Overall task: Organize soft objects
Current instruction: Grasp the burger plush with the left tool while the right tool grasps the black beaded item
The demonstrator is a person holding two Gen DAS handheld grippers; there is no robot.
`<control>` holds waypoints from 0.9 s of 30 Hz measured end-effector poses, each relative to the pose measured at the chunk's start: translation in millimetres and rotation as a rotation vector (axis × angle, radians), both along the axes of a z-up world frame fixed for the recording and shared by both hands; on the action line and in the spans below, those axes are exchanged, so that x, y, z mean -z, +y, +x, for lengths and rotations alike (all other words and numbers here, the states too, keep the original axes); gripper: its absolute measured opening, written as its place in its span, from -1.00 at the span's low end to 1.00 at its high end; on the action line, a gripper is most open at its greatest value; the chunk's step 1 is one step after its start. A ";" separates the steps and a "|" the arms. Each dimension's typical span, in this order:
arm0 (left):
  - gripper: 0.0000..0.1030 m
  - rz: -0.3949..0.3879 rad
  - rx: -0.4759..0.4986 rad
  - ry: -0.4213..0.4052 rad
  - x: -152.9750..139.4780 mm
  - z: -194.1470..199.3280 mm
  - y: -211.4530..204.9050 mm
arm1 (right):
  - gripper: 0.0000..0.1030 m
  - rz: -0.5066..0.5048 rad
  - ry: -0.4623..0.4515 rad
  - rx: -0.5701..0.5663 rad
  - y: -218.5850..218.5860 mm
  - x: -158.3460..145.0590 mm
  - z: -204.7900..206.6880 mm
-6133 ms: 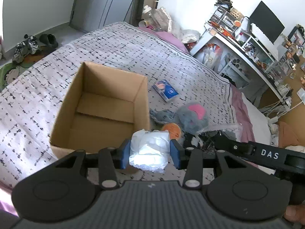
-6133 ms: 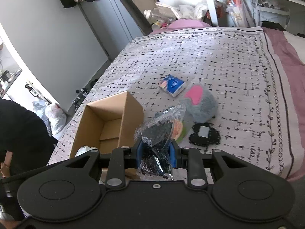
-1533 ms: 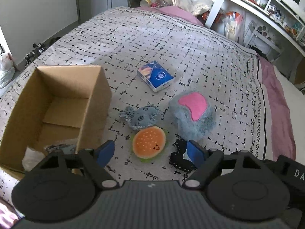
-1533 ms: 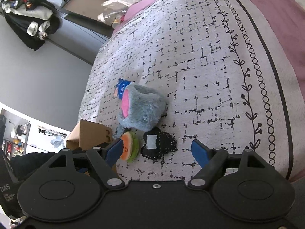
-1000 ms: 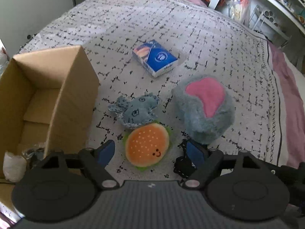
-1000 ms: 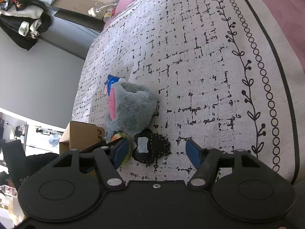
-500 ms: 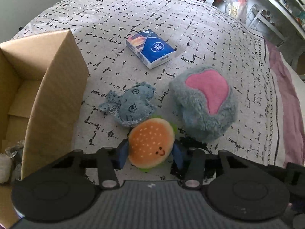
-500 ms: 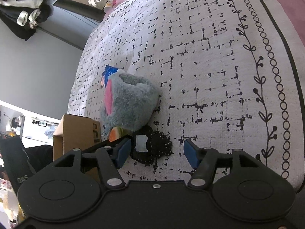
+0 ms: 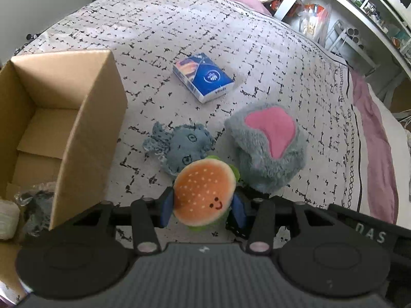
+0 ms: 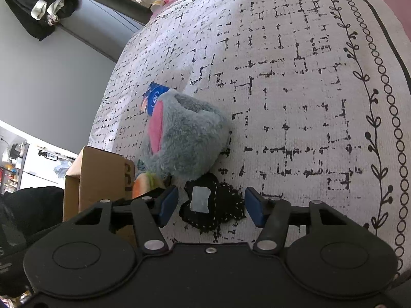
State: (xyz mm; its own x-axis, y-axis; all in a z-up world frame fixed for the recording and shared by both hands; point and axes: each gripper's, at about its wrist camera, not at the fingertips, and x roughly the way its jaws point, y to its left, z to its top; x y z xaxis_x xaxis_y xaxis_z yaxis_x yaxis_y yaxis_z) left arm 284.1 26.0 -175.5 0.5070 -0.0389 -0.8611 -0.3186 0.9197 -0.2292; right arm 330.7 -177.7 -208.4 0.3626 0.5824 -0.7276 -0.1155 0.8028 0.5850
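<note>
My left gripper (image 9: 203, 209) is shut on an orange burger plush (image 9: 204, 191) and holds it just above the bed. Behind it lie a blue fish plush (image 9: 183, 148) and a grey fluffy toy with a pink patch (image 9: 268, 145). The open cardboard box (image 9: 84, 133) stands at the left, with a clear bag and a white bundle (image 9: 7, 218) inside. My right gripper (image 10: 211, 205) is open, its jaws either side of a flat black fabric piece (image 10: 213, 211) on the bed. The grey toy (image 10: 186, 138) and the burger plush (image 10: 142, 183) also show in the right wrist view.
A blue tissue pack (image 9: 203, 79) lies farther back on the patterned bedspread (image 9: 179, 30). Shelves and clutter (image 9: 346, 7) stand beyond the bed at the right. The box (image 10: 102, 177) shows at the left in the right wrist view.
My left gripper closed on the burger plush and lifted it slightly. My right gripper moved down closer over the black fabric piece, still open.
</note>
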 end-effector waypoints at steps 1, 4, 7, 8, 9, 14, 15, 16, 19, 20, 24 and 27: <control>-0.10 -0.002 -0.005 -0.003 -1.5 -1.1 1.5 | 0.10 -0.007 -0.002 0.001 0.2 -0.1 -0.2; -0.10 -0.018 -0.012 -0.019 -7.8 -5.7 6.1 | 0.09 -0.023 -0.004 0.002 2.8 0.6 -0.3; -0.10 -0.023 -0.005 -0.035 -15.0 -11.1 8.0 | 0.09 -0.046 -0.027 -0.017 9.1 -0.3 -1.7; -0.10 -0.023 -0.004 -0.037 -16.6 -12.4 7.8 | 0.09 -0.054 -0.037 -0.027 13.3 -0.4 -1.5; -0.10 -0.020 -0.003 -0.040 -18.2 -14.0 7.7 | 0.09 -0.064 -0.045 -0.039 16.4 -0.2 -1.6; -0.10 -0.012 0.019 -0.032 -22.8 -20.4 6.3 | 0.01 -0.127 -0.071 -0.067 28.5 0.9 -2.1; -0.10 -0.012 0.021 -0.031 -24.0 -21.6 6.3 | -0.08 -0.150 -0.083 -0.075 31.6 0.1 -3.6; -0.10 -0.010 0.023 -0.031 -25.2 -22.6 6.4 | -0.24 -0.174 -0.095 -0.087 34.6 -0.5 -5.3; -0.10 -0.008 0.026 -0.034 -30.0 -25.9 6.9 | -0.39 -0.185 -0.095 -0.105 37.9 -0.9 -7.7; -0.10 -0.008 0.027 -0.037 -32.1 -27.2 6.9 | -0.45 -0.182 -0.092 -0.108 37.7 -1.8 -8.7; -0.10 -0.002 0.037 -0.055 -42.5 -32.9 4.5 | -0.47 -0.159 -0.100 -0.105 33.1 -9.8 -14.9; -0.10 -0.002 0.042 -0.071 -50.3 -39.0 3.8 | -0.47 -0.154 -0.112 -0.096 28.0 -18.6 -21.6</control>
